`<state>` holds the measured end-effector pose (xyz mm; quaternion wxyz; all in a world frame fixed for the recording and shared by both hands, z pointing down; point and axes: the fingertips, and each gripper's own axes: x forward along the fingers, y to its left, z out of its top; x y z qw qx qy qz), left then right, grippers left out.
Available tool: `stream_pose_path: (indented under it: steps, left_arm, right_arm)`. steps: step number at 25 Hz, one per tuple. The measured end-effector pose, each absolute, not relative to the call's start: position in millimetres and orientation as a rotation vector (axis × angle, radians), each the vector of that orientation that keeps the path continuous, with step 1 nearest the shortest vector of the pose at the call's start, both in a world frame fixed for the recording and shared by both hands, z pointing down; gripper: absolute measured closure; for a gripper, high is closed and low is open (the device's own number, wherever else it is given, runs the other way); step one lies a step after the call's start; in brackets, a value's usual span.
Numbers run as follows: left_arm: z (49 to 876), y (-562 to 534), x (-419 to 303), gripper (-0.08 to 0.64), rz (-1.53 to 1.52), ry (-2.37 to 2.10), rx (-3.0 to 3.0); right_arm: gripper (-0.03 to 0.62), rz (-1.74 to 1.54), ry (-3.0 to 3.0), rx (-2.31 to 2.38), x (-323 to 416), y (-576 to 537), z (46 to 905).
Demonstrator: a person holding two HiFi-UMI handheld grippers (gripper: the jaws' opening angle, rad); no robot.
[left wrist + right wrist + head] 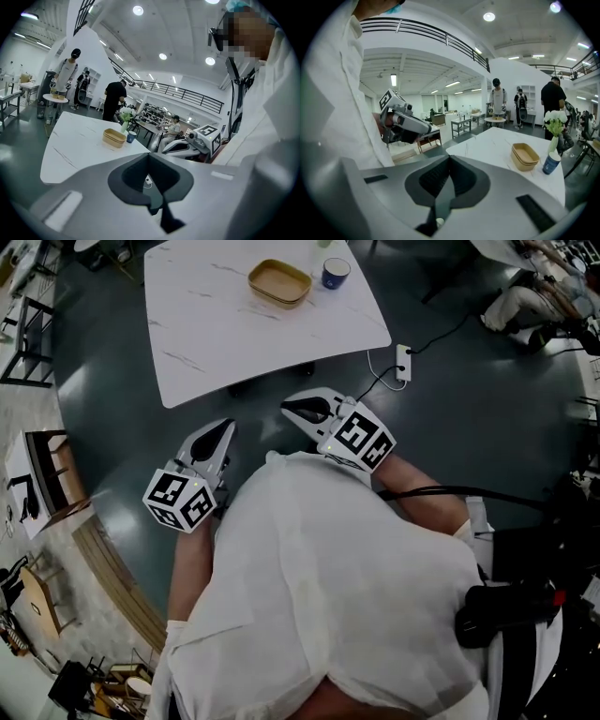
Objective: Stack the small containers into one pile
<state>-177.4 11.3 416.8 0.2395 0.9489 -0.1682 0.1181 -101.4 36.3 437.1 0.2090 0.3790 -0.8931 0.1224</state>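
Observation:
Tan small containers [279, 282] sit nested in one pile at the far side of the white marble table [216, 343]; they also show in the left gripper view [114, 138] and the right gripper view [525, 156]. Both grippers hang close to my body, short of the table's near edge and well away from the pile. My left gripper [223, 429] has its jaws closed together with nothing between them [149, 157]. My right gripper [298, 409] looks the same, jaws meeting and empty [449, 159].
A blue paper cup [336, 273] stands just right of the pile, with a vase of white flowers [554, 124] behind it. A white power strip with a cable [403, 362] lies on the dark floor right of the table. People stand around distant tables.

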Motion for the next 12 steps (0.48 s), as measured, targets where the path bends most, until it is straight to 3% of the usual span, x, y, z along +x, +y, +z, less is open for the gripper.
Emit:
stream_pose_path:
  steps: [12]
  left_arm:
    - [420.0, 13.5, -166.5, 0.554, 0.343, -0.447, 2.589]
  right_arm:
    - [0.589, 0.359, -2.476, 1.043, -91.8, 38.3, 440.1]
